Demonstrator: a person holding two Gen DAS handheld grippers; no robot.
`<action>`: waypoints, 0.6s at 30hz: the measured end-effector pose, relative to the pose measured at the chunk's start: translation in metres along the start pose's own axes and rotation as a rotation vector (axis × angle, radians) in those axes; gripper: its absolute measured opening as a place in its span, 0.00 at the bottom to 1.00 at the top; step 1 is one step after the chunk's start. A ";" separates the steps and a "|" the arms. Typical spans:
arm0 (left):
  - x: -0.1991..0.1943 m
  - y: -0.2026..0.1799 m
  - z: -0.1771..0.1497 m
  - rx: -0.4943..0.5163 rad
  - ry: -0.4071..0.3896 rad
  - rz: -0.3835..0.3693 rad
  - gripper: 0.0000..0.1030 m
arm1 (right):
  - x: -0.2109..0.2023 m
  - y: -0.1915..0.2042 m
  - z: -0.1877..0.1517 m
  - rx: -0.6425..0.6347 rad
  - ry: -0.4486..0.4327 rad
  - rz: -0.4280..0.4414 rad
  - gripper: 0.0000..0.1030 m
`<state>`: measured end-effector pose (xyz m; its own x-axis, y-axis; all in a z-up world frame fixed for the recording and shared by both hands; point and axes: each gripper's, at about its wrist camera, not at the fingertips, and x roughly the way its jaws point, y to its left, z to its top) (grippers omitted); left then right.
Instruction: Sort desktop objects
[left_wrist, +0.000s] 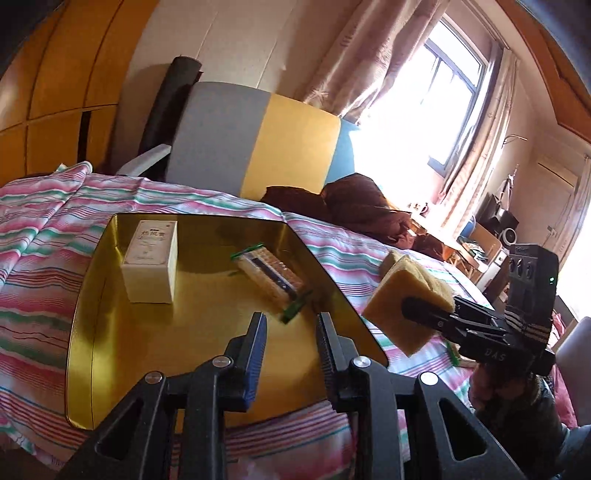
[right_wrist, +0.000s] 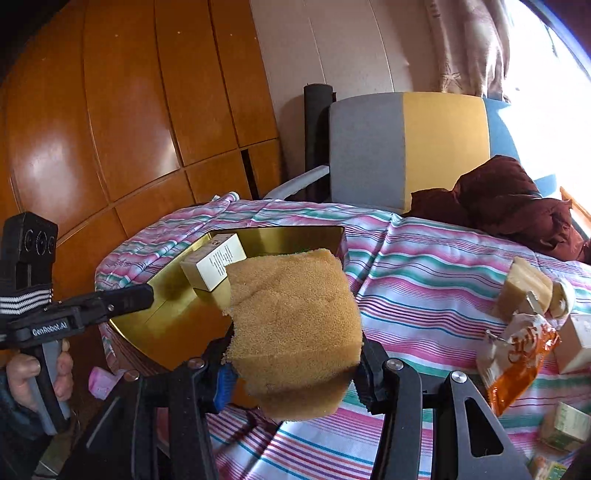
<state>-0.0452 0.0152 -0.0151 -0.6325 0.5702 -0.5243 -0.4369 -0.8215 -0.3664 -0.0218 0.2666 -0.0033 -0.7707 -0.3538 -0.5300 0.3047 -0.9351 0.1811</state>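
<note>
A gold metal tray (left_wrist: 147, 350) lies on the striped cloth. In it stand a white box (left_wrist: 151, 266) and a clear pack with green ends (left_wrist: 269, 277). My left gripper (left_wrist: 291, 325) hangs open over the tray's near side, nothing between its fingers. My right gripper (right_wrist: 295, 376) is shut on a yellow sponge (right_wrist: 295, 325), held in the air just right of the tray (right_wrist: 177, 314). The left wrist view shows that sponge (left_wrist: 406, 302) beyond the tray's right edge. The sponge hides much of the tray in the right wrist view; the white box (right_wrist: 218, 266) shows behind it.
On the cloth to the right lie an orange packet (right_wrist: 517, 362), a second sponge (right_wrist: 524, 288), a pale box (right_wrist: 576, 343) and a greenish carton (right_wrist: 565, 426). A brown garment (right_wrist: 509, 206) and a grey-yellow chair (right_wrist: 406, 147) stand behind. A hand (right_wrist: 22, 373) holds the left gripper.
</note>
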 end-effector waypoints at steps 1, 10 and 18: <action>0.002 0.002 -0.003 -0.013 -0.018 -0.006 0.23 | 0.002 0.003 0.000 0.002 -0.007 0.006 0.51; -0.020 0.012 -0.003 0.048 -0.090 0.021 0.23 | -0.012 0.010 -0.001 -0.015 -0.069 -0.003 0.51; -0.081 0.069 -0.002 0.000 -0.118 0.181 0.25 | -0.010 0.036 0.014 -0.100 -0.076 0.029 0.51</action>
<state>-0.0232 -0.0876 0.0003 -0.7715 0.4087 -0.4877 -0.3092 -0.9107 -0.2741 -0.0108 0.2364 0.0200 -0.7996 -0.3848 -0.4610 0.3789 -0.9189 0.1098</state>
